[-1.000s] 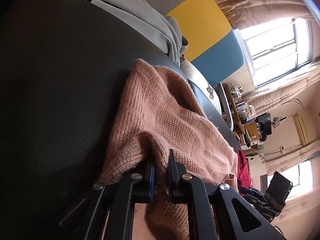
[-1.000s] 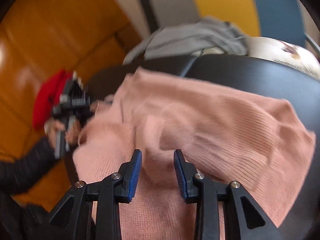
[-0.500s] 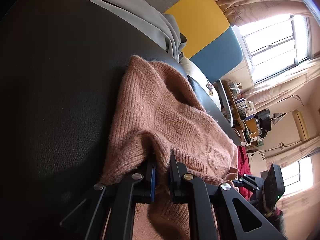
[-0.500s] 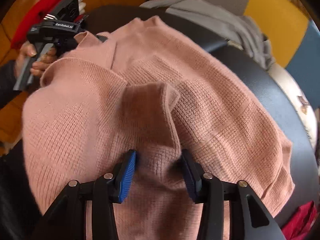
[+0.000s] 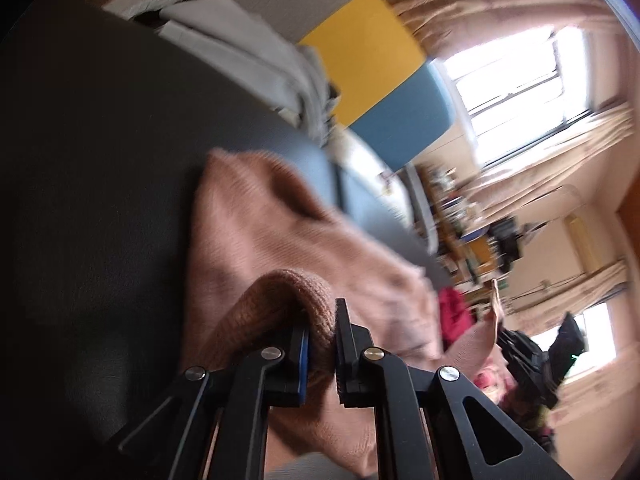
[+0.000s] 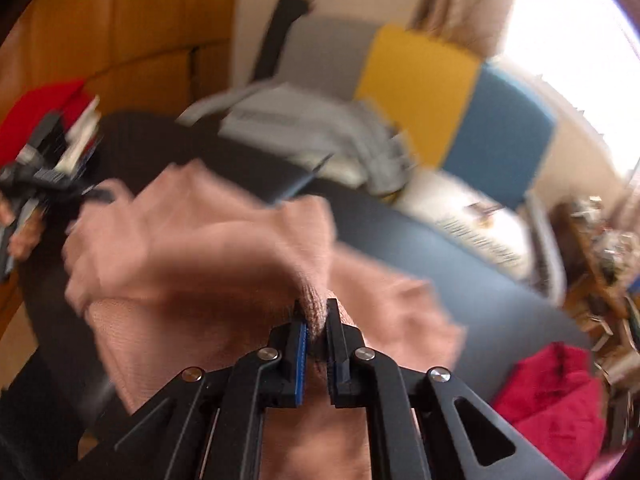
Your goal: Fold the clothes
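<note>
A pink knitted sweater (image 5: 256, 224) lies on a black table (image 5: 100, 168), partly lifted at both near edges. My left gripper (image 5: 322, 320) is shut on a thick rolled fold of the sweater, which bulges over its left finger. In the right wrist view the sweater (image 6: 192, 248) hangs up from the table (image 6: 460, 264), and my right gripper (image 6: 315, 312) is shut on a pinch of its knit. The left gripper (image 6: 44, 168) shows at the far left there, held in a hand. The right gripper (image 5: 532, 360) appears blurred at the lower right of the left wrist view.
A grey garment (image 6: 320, 128) is piled at the table's far edge, before a grey, yellow and blue chair back (image 6: 420, 92). A red cloth (image 6: 560, 388) lies at the right, beside a cluttered shelf (image 6: 600, 248). Bright windows (image 5: 520, 80) lie beyond.
My right gripper, open over the sweater, has closed on a fold and risen with it. The left gripper has also lifted its fold, and both views have swung upward.
</note>
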`<state>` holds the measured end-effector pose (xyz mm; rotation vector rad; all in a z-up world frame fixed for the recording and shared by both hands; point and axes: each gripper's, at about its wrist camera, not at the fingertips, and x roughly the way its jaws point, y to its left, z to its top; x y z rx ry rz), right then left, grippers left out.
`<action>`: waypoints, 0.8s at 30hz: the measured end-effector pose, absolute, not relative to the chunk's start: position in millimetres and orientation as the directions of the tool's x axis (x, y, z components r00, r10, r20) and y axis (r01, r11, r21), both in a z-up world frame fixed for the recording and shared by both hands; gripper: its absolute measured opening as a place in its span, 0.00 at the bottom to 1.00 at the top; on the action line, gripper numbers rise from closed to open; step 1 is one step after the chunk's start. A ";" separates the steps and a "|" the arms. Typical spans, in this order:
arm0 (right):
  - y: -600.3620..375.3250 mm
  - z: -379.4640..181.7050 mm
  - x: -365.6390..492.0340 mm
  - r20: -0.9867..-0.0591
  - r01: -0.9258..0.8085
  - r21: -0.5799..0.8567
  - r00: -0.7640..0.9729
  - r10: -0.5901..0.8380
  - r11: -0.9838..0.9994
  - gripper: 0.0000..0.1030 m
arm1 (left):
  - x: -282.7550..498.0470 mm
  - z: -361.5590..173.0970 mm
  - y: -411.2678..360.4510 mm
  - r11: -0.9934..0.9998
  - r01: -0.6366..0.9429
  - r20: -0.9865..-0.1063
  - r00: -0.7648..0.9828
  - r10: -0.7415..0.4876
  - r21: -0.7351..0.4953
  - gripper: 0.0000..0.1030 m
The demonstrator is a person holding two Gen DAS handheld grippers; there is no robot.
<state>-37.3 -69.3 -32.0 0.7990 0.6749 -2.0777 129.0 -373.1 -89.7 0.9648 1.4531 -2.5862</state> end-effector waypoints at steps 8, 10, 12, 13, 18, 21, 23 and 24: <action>-37.7 -69.2 -134.2 -0.770 0.618 -0.007 -0.505 -0.390 -0.786 0.08 | 85.2 -117.0 -403.3 -0.397 0.441 -0.567 -0.770 0.293 -0.805 0.12; -31.5 -104.2 -151.7 -0.807 0.564 0.071 -0.453 -0.380 -0.823 0.15 | 84.0 -131.4 -407.4 -0.388 0.495 -0.610 -0.744 0.272 -0.778 0.12; -22.5 -134.5 -162.3 -0.833 0.511 0.163 -0.387 -0.395 -0.844 0.15 | 92.8 -134.9 -410.0 -0.371 0.489 -0.595 -0.760 0.263 -0.789 0.13; -16.2 -141.3 -162.3 -0.829 0.498 0.200 -0.372 -0.417 -0.843 0.17 | 98.8 -134.4 -411.0 -0.361 0.475 -0.576 -0.775 0.260 -0.802 0.19; 6.5 -130.1 -145.5 -0.771 0.476 0.242 -0.435 -0.465 -0.846 0.18 | 144.1 -112.1 -419.0 -0.462 0.490 -0.597 -0.794 0.114 -0.739 0.60; 5.5 -108.0 -121.2 -0.725 0.528 0.213 -0.479 -0.495 -0.822 0.19 | 160.2 -106.0 -412.3 -0.596 0.521 -0.666 -0.746 0.031 -0.611 0.68; 2.4 -97.1 -100.6 -0.706 0.580 0.224 -0.458 -0.541 -0.783 0.20 | 166.6 -111.3 -400.8 -0.655 0.501 -0.694 -0.718 0.051 -0.567 0.68; 0.6 -94.6 -90.3 -0.701 0.598 0.225 -0.449 -0.554 -0.770 0.20 | 170.5 -114.2 -395.0 -0.677 0.484 -0.703 -0.708 0.070 -0.554 0.69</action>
